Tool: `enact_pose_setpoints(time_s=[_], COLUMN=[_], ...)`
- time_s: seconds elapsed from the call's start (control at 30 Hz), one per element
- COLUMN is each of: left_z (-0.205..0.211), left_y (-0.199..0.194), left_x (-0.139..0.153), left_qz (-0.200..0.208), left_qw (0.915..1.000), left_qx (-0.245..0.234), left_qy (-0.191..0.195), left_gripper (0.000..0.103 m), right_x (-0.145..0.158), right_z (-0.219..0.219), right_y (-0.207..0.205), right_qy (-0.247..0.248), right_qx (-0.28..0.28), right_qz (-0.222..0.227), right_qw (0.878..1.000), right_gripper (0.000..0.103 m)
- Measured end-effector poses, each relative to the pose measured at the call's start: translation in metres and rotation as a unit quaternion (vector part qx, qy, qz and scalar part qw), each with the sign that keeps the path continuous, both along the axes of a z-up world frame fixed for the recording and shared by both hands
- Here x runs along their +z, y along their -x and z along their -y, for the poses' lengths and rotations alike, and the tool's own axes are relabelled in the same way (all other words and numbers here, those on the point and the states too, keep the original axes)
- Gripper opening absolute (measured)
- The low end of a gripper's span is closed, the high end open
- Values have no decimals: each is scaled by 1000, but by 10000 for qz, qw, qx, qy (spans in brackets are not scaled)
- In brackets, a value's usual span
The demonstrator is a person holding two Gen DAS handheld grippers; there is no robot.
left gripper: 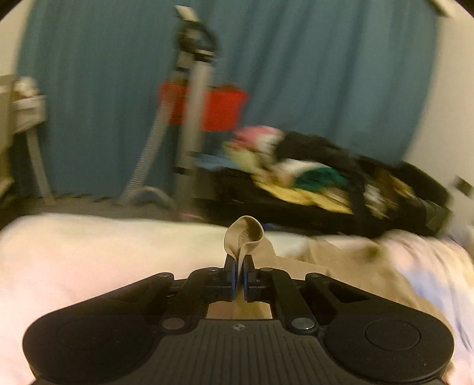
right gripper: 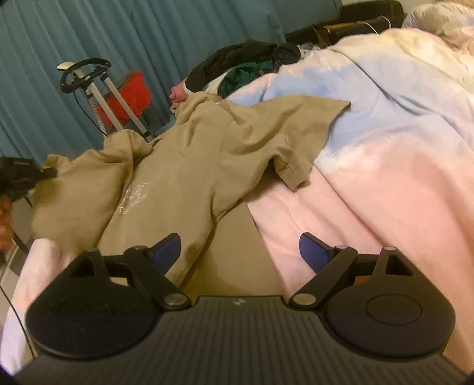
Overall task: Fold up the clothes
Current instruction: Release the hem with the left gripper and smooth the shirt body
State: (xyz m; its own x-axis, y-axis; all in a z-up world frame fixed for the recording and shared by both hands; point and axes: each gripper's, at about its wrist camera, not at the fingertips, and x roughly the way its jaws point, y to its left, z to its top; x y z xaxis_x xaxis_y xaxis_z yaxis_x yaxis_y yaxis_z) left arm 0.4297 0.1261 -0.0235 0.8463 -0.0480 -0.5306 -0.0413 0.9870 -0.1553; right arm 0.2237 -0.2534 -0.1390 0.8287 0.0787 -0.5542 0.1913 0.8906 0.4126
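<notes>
A tan T-shirt [right gripper: 183, 165] with small white print lies crumpled on the pink bed cover [right gripper: 385, 192]. Its short sleeve [right gripper: 291, 173] points right. In the left wrist view my left gripper [left gripper: 240, 266] is shut on a folded edge of the tan T-shirt [left gripper: 246, 237], which curls up above the blue pads. The rest of the shirt trails off to the right. In the right wrist view my right gripper [right gripper: 240, 247] is open just above the shirt's lower part, one blue pad [right gripper: 167, 250] over the fabric, the other [right gripper: 314, 251] over the bed cover. The left gripper [right gripper: 17, 177] shows at the far left.
A black suitcase [left gripper: 326, 192] full of mixed clothes lies open beyond the bed. A vacuum cleaner [left gripper: 192, 103] and a red basket [left gripper: 219, 109] stand against the teal curtain [left gripper: 89, 88]. A white side table [left gripper: 26, 115] stands at the left. Pillows [right gripper: 438, 14] sit at the far right.
</notes>
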Motion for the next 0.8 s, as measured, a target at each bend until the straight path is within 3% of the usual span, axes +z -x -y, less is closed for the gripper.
enact_pose_setpoints(time_s=[0.07, 0.17, 0.2, 0.27, 0.33, 0.4, 0.47, 0.67, 0.8], left_z=[-30, -74, -88, -118, -133, -139, -133, -87, -40], left_y=[-15, -34, -37, -34, -23, -10, 7, 98, 176], left_x=[3, -10, -20, -44, -59, -68, -66, -40, -33], left_qz=[-61, -242, -382, -591, -680, -734, -773, -1185, -1934], left_qw=[9974, 9861, 9831, 9826, 9816, 9816, 9851, 9884, 9784], left_qx=[667, 1483, 1645, 1756, 1775, 1728, 1502, 861, 421], left_qy=[-282, -712, -709, -119, 206, 335, 336, 406, 601], left_gripper=[5, 5, 6, 11, 18, 43, 53, 73, 76], right_x=[1, 3, 4, 4, 3, 2, 3, 7, 18], right_z=[-2, -4, -5, -9, -13, -17, -20, -23, -26], right_y=[0, 0, 0, -2, -4, -6, -8, -6, 7], right_qy=[85, 210, 268, 373, 459, 538, 599, 741, 910], right_qx=[17, 26, 29, 45, 73, 125, 177, 203, 204], right_qz=[33, 95, 122, 169, 209, 239, 263, 375, 509], right_qw=[10000, 9997, 9996, 9992, 9987, 9982, 9977, 9963, 9943], right_gripper=[88, 88, 88, 88, 88, 88, 88, 88, 88])
